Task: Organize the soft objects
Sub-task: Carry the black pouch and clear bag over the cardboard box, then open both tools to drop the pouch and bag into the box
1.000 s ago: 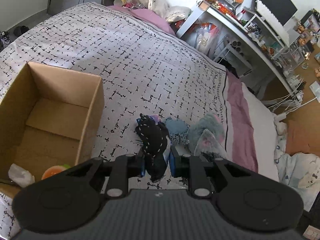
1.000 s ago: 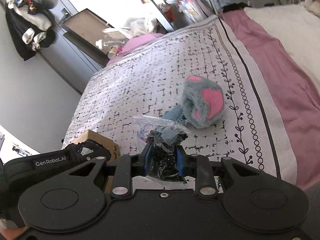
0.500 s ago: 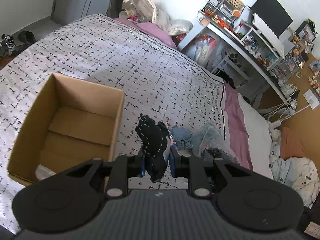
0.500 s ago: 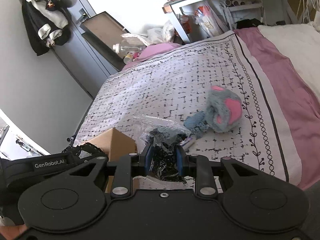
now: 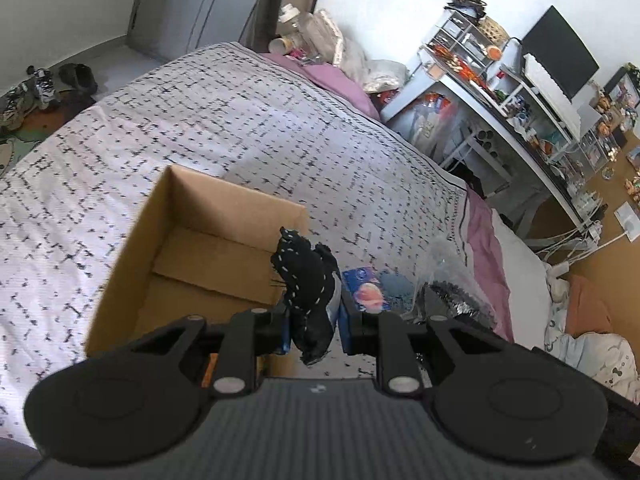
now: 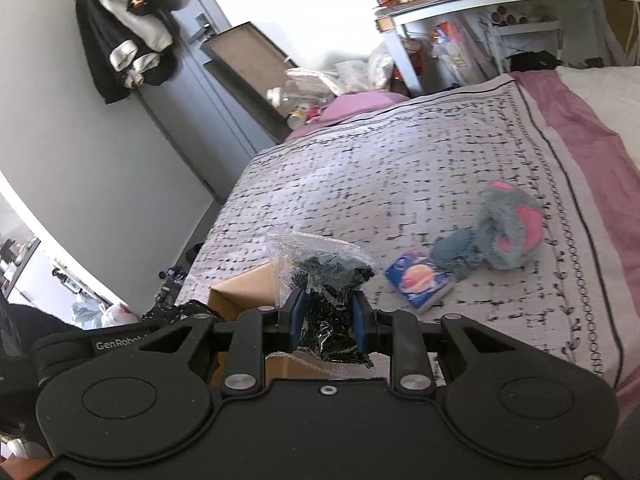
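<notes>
My left gripper is shut on a black knitted cloth with white stitches, held above the right edge of an open cardboard box on the bed. My right gripper is shut on a clear plastic bag with dark contents, held just above the box corner. The bag also shows in the left wrist view. A grey and pink plush toy, a blue-grey cloth and a small blue packet lie on the bed to the right.
The bed has a white cover with black marks and a pink sheet edge. A cluttered desk with shelves stands beyond the bed. Shoes lie on the floor at left. Clothes hang on a door.
Both grippers rose and moved left toward the box with their loads. The box now sits under the left gripper; the plush toy and packet lie farther right.
</notes>
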Demonstrator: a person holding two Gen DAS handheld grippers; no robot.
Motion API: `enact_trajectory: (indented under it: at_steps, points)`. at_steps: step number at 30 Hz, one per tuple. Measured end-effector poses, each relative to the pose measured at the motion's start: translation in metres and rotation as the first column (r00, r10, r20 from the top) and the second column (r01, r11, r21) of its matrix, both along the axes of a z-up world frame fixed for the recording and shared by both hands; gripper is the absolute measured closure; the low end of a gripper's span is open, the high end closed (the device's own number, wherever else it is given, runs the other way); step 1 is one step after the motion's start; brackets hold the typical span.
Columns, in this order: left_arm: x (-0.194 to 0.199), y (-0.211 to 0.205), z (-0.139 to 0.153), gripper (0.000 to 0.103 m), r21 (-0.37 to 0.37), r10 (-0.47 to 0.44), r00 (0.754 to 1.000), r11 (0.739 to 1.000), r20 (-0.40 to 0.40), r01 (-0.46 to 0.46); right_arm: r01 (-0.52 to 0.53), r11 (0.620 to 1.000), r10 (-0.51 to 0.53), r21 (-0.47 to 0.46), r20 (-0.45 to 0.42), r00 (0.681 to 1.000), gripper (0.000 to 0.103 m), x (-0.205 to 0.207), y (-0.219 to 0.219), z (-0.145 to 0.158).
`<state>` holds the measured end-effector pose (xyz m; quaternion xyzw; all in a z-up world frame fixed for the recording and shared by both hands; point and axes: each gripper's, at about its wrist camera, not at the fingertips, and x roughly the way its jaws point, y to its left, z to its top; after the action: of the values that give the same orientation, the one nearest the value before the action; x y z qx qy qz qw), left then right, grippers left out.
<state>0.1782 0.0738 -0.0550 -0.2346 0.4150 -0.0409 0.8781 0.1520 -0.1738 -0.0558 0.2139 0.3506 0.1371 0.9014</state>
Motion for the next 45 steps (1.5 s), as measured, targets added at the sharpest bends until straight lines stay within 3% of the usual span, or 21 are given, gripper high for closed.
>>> enact_trajectory:
  at_steps: [14,29,40,42,43,44,45]
  points:
    - [0.0,0.051,-0.01,0.081,0.0,0.046,0.997,0.999,-0.066,-0.046,-0.072,0.997,0.072,0.002,-0.011,0.997,0.078,0.009,0.052,-0.001]
    - [0.019,0.078,-0.045,0.076,-0.005,0.069,0.981,0.997,-0.181,-0.072,-0.158,0.987,0.157,-0.017,-0.075,0.985,0.078,0.025,0.088,-0.029]
    - [0.023,0.093,-0.038,0.071,0.017,0.105,0.976,0.994,-0.192,-0.104,-0.189,0.982,0.187,-0.011,-0.098,0.977,0.077,0.034,0.103,-0.041]
    - [0.022,0.093,-0.037,0.069,0.019,0.107,0.975,0.994,-0.193,-0.105,-0.201,0.98,0.199,-0.005,-0.11,0.974,0.069,0.035,0.106,-0.043]
    - [0.022,0.094,-0.036,0.068,0.02,0.107,0.975,0.994,-0.195,-0.105,-0.202,0.979,0.2,-0.001,-0.125,0.972,0.062,0.036,0.106,-0.043]
    - [0.022,0.093,-0.035,0.068,0.021,0.107,0.974,0.994,-0.198,-0.105,-0.198,0.98,0.196,0.004,-0.139,0.971,0.048,0.036,0.105,-0.044]
    - [0.022,0.093,-0.035,0.067,0.021,0.106,0.974,0.994,-0.2,-0.104,-0.193,0.981,0.192,0.006,-0.136,0.972,0.044,0.036,0.104,-0.043]
